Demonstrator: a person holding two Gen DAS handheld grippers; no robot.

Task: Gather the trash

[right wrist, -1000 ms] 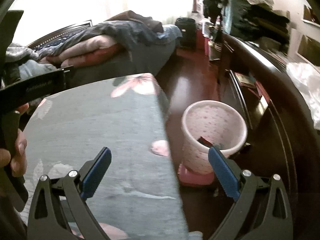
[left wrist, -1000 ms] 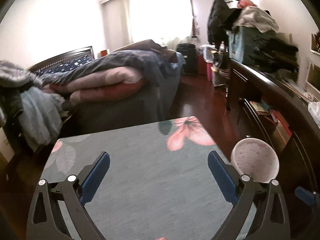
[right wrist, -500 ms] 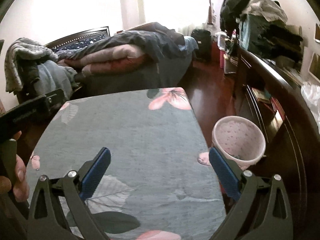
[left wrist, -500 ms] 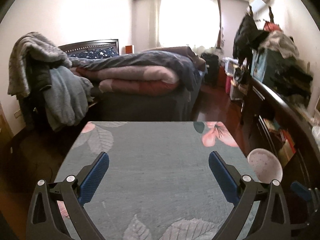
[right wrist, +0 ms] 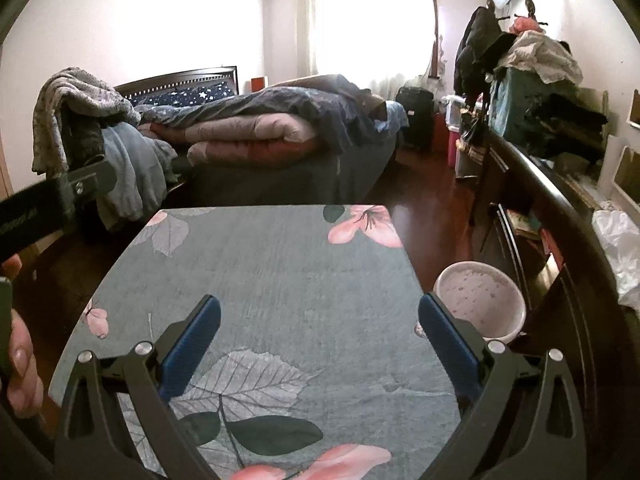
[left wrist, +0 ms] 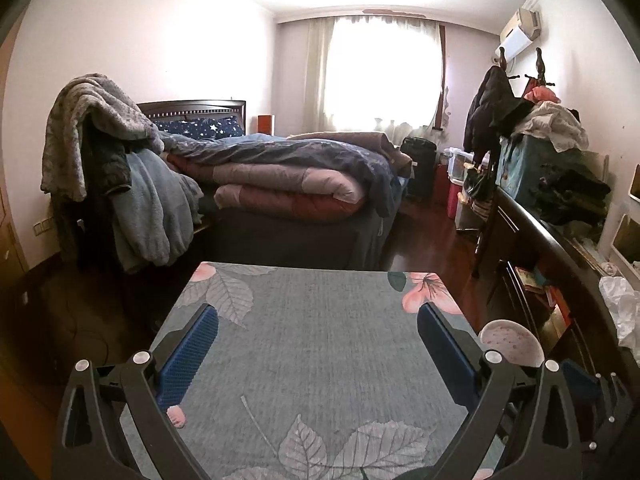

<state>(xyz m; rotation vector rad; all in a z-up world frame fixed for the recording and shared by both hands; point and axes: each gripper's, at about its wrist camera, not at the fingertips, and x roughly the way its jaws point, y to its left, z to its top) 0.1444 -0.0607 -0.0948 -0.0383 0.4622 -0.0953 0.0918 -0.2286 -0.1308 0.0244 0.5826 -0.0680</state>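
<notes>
A pale pink dotted waste bin (right wrist: 480, 304) stands on the floor just right of a table with a grey floral cloth (right wrist: 272, 280); it also shows in the left wrist view (left wrist: 510, 342). My left gripper (left wrist: 318, 314) is open and empty above the cloth (left wrist: 316, 344). My right gripper (right wrist: 319, 306) is open and empty above the cloth, with the bin beside its right finger. The left gripper's handle (right wrist: 48, 204) and the hand holding it show at the right wrist view's left edge. No trash shows on the cloth.
A bed (left wrist: 288, 184) piled with quilts stands beyond the table. A chair draped with clothes (left wrist: 112, 168) is at the left. A dark wooden dresser (left wrist: 560, 264) with clutter and a white plastic bag (right wrist: 620, 248) runs along the right. Dark red floor (left wrist: 432, 240) lies between.
Both grippers have pulled back and risen from near the bin, so more of the table and room is visible. The bin now looks smaller and lies to the right.
</notes>
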